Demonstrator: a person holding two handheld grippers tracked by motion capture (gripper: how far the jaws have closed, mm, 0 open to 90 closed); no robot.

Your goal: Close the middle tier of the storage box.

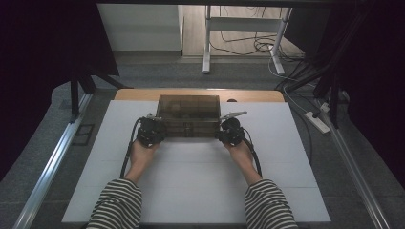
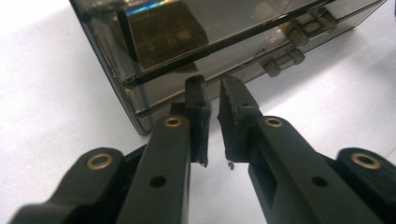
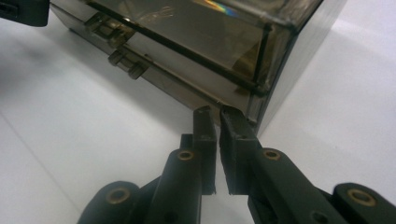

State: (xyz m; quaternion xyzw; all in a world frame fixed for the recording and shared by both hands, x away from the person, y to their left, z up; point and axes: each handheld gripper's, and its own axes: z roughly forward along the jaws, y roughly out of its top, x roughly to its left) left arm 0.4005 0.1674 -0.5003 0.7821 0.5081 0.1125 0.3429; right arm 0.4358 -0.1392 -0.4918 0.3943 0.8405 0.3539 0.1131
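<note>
Blurring smoky walls hide the box (image 1: 188,116) contents.

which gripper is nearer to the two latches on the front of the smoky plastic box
Neither clearly; about equal. The left gripper sits at the box's front left corner, the right gripper at its front right corner, with the latches midway between them.

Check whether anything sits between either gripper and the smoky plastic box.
Nothing visible does. The left gripper has its tips right at the near left corner of the box, and the right gripper at the near right corner. Only bare white table lies around them.
</note>
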